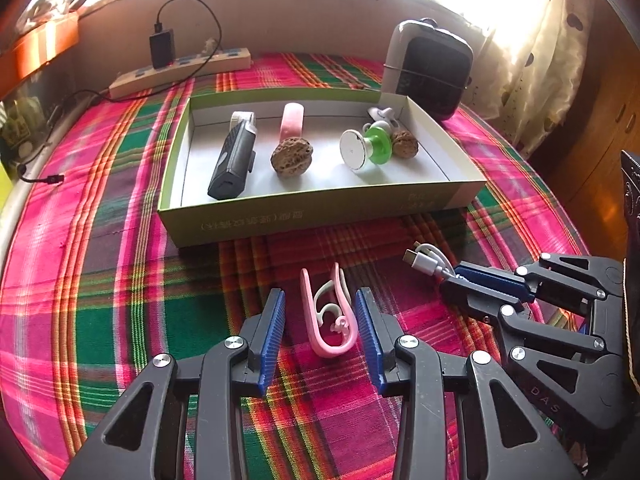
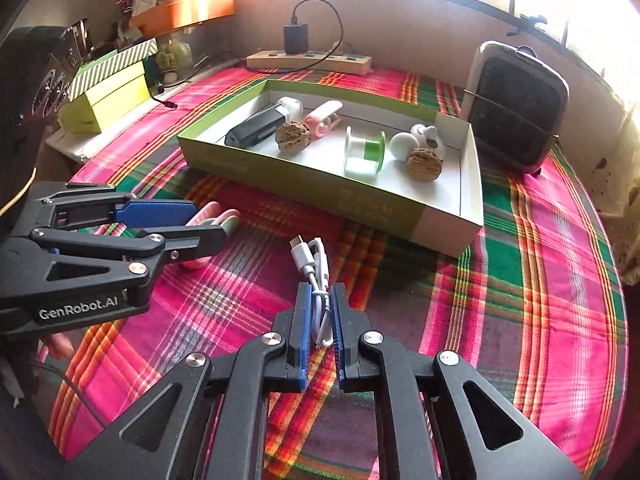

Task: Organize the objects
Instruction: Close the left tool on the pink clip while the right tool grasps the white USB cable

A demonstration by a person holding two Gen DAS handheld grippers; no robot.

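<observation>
Two tools: left tool [image 1: 320,334] open around pink clip [image 1: 328,316], right tool [image 2: 320,334] clamped on white cable [image 2: 316,276].

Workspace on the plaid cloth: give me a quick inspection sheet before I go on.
Surface: plaid cloth covers the table.
Job's things: green box holds a black device, two walnuts, a pink clip, a green spool and a white piece. Another pink clip lies on the cloth.
Clutter: heater, stacked boxes.
Grippers: left gripper open around the loose clip; right gripper shut on the white USB cable.
Cables: power strip with black charger.
Surroundings: curtain, bright window.
</observation>
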